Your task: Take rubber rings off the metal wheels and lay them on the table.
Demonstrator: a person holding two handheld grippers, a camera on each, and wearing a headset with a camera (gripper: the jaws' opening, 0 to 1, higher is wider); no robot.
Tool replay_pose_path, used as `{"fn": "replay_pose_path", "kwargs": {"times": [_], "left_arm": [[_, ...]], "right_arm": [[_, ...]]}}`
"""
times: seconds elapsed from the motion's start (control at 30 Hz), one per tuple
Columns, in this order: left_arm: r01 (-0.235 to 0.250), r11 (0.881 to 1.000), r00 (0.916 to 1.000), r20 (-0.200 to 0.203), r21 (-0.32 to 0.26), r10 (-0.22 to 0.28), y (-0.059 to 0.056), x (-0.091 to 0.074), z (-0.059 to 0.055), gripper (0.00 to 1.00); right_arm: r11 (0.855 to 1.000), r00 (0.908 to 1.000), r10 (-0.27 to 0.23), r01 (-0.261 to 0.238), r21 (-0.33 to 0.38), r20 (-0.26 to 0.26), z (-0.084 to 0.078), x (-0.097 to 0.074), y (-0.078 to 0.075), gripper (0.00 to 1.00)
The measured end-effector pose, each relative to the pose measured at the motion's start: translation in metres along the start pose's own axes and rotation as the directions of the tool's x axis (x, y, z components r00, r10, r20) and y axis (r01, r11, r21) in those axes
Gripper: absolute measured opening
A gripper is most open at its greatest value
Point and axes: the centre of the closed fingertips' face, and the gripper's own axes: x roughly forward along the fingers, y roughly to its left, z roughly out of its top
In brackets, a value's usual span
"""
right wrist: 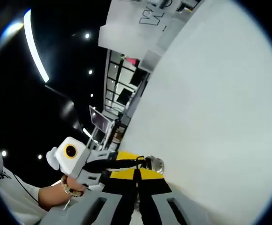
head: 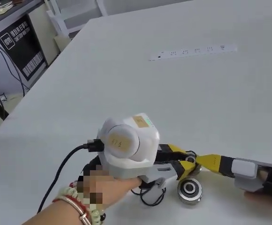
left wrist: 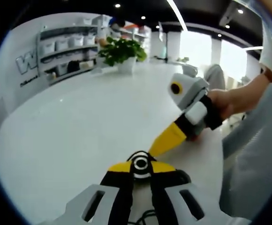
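Silver metal wheel [head: 189,190] flat on table [head: 173,108], dark centre up, second wheel [left wrist: 140,164] held between fingers [left wrist: 118,187]

The head view looks steeply down on the table [head: 173,103]; both gripper views face each other closely, sharing the metal wheel [left wrist: 140,165] at 6 o'clock.

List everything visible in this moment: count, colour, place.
table: one, white
power strip: one, white, far across table
potted plant: one, green, far table end
loose metal wheel: one, silver, flat on table
held metal wheel: one, silver, in left jaws
rubber rings: black loops, count unclear, on table beside loose wheel
left hand-held gripper: one, white, yellow-black jaws, shut on wheel
right hand-held gripper: one, yellow tip at held wheel
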Motion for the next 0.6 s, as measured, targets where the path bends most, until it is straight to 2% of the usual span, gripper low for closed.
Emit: {"fn": "replay_pose_path", "kwargs": {"times": [0.13, 0.2, 0.43, 0.6], "left_arm": [[-0.001, 0.999, 0.9999, -0.014, 0.047, 0.002, -0.001, -0.002, -0.001, 0.14], [-0.001, 0.999, 0.9999, -0.011, 0.038, 0.002, -0.001, -0.005, 0.001, 0.14], [0.007, 1.0, 0.9995, 0.03, 0.005, -0.007, -0.002, -0.012, 0.013, 0.16], [0.005, 1.0, 0.9969, 0.079, -0.016, -0.004, -0.001, -0.023, 0.029, 0.18]], "right_arm": [[1.0, 0.9998, -0.014, 0.014, -0.014, -0.014, -0.003, 0.001, -0.002, 0.0], [1.0, 0.9997, -0.015, 0.014, -0.019, -0.019, -0.004, 0.002, -0.002, 0.0], [1.0, 0.9999, 0.001, -0.001, -0.006, -0.014, -0.003, 0.001, 0.0, 0.0], [1.0, 0.9998, 0.014, -0.015, 0.024, 0.015, 0.003, -0.003, 0.0, 0.0]]}}
